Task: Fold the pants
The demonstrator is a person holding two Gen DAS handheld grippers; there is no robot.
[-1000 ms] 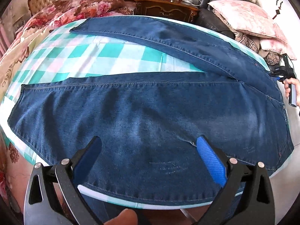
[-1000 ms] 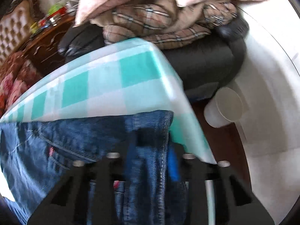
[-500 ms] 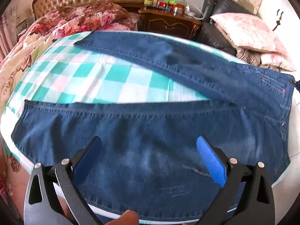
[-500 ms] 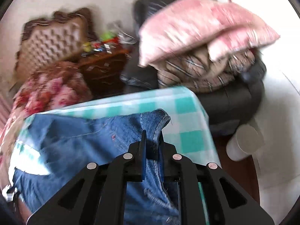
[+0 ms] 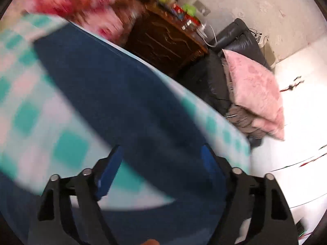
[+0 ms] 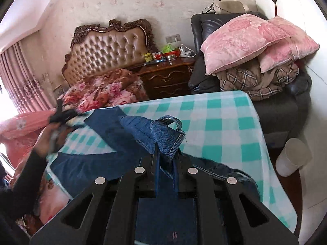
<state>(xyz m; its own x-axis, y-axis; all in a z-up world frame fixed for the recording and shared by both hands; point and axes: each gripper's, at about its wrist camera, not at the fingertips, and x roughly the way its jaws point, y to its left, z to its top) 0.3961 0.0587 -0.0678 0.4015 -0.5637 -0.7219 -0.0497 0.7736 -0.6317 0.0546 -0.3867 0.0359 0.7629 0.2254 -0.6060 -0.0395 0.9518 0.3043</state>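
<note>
Blue jeans [image 6: 114, 130] lie on a table with a teal checked cloth [image 6: 216, 126]. My right gripper [image 6: 166, 153] is shut on the jeans' waistband corner [image 6: 169, 134] and holds it lifted above the table. In the blurred left wrist view, one dark blue jeans leg [image 5: 126, 102] runs diagonally across the cloth [image 5: 67, 149]. My left gripper [image 5: 161, 159] is open, its blue-padded fingers [image 5: 111, 165] spread either side of that leg. In the right wrist view the left gripper [image 6: 63, 114] shows in a hand at the leg's far end.
A bed with a tufted headboard [image 6: 108, 49] and floral quilt [image 6: 102, 91] stands behind the table. A wooden nightstand [image 6: 167, 75], a black armchair with pink pillows [image 6: 245, 40] and a white bin [image 6: 294, 155] are at the right.
My right gripper has lifted the waistband corner higher and drawn back over the table. My left gripper has swung fast to the far leg, staying open.
</note>
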